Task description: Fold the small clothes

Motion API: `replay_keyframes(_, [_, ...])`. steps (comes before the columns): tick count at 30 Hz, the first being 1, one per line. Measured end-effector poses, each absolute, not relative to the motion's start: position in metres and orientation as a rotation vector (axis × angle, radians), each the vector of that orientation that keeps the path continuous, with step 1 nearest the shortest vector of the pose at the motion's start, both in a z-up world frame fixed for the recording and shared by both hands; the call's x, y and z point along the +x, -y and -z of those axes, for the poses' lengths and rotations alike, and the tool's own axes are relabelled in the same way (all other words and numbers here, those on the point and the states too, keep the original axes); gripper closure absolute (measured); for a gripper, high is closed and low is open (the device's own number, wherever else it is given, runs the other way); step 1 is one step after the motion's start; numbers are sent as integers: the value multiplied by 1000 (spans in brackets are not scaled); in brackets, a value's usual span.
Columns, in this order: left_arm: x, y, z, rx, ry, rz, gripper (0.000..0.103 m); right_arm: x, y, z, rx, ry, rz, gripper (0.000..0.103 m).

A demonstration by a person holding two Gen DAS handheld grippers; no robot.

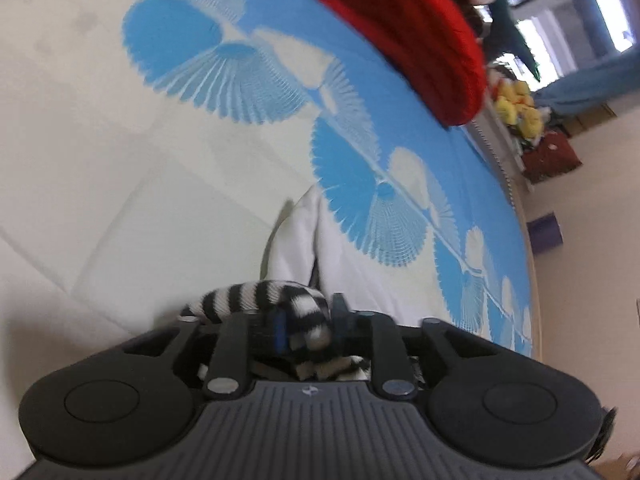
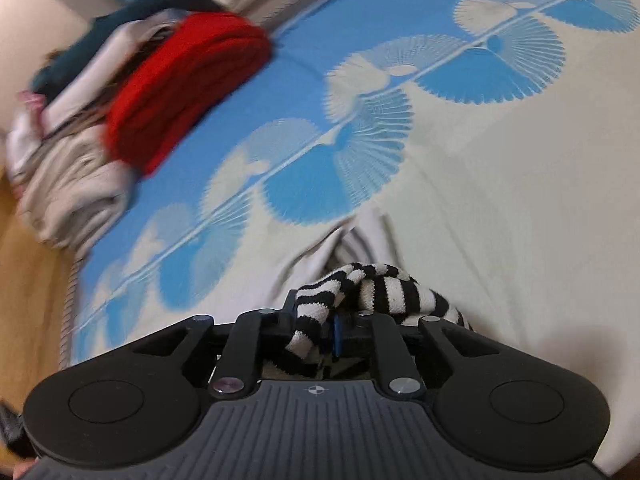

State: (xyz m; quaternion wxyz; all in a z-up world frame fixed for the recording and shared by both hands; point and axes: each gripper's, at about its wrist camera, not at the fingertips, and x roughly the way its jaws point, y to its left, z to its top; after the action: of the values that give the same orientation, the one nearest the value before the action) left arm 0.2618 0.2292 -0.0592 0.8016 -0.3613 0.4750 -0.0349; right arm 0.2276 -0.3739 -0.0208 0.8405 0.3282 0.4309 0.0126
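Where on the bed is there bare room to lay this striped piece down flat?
The cream stretch of the bedspread beyond the striped garment lies bare up to the blue fan border. The far blue edge is crowded: a red folded garment and a clothes pile sit there.

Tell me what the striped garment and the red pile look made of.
Striped garment: soft fuzzy knit, probably terry or fleece; its nap looks matte and loopy. Red pile: thick matte knit, perhaps wool or acrylic, going by its rounded folded layers; blur hides the stitch.

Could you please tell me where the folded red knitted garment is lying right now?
The folded red knitted garment lies on the blue-and-cream patterned sheet, upper left in the right wrist view, against a clothes pile.
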Motion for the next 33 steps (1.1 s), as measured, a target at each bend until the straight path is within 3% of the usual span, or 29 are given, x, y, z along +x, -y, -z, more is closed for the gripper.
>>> replay_keyframes(2, [262,-228,49,-786,-959,107,49,237,373,35,752,-896,-32,71])
replay_keyframes(4, [261,-224,36,-759,-883,178,37,242,373,38,757,-885,4,69])
replay_keyframes(5, [260,-221,32,-734,-866,206,34,242,376,37,786,-859,10,63])
replay_keyframes(6, [259,-219,30,-713,-856,225,34,242,382,36,827,-819,3,59])
replay_keyframes(11, [244,-219,18,-674,-772,264,34,229,397,26,864,-708,-36,58])
replay_keyframes(13, [235,-212,13,-624,-756,271,29,225,393,23,814,-714,-111,58])
replay_keyframes(19, [228,-201,19,-590,-862,332,29,217,334,37,477,-909,-288,54])
replay_keyframes(23, [229,-162,32,-337,-977,400,29,215,308,43,349,-945,-331,54])
replay_keyframes(30, [240,-97,65,106,-991,357,29,223,246,48,0,-935,-441,54])
replay_keyframes(31, [245,-94,67,116,-983,345,34,225,237,49,-65,-922,-424,54])
replay_keyframes(33, [255,-95,68,101,-965,325,61,230,224,52,-161,-896,-385,54])
